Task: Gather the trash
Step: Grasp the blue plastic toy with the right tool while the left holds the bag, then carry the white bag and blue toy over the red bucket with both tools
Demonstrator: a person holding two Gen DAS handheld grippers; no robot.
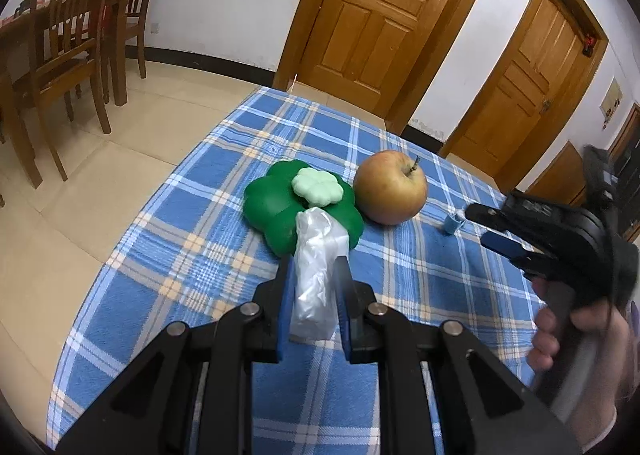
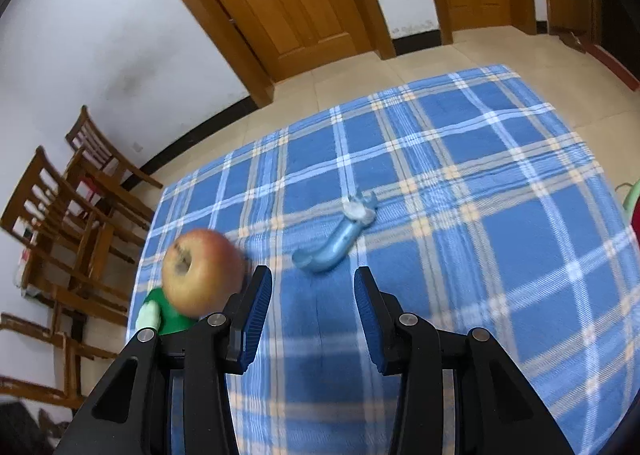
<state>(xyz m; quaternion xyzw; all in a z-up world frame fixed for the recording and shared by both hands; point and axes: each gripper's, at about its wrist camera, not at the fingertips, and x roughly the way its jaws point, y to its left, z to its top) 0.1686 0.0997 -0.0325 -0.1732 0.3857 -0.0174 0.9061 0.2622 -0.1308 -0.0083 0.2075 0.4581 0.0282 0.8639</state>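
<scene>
Left wrist view: my left claw (image 1: 314,275) is clamped on a crumpled clear plastic bag (image 1: 316,275), held just in front of the green clover toy (image 1: 280,211); apple (image 1: 390,187) touching the toy's right side on the plaid desk (image 1: 200,255). My right claw (image 2: 312,295) gapes wide, holding nothing, just short of a small blue plastic piece (image 2: 336,243), right of the apple.

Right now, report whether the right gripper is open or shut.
Open: the right gripper holds nothing, its blue pads apart over bare tablecloth.
</scene>
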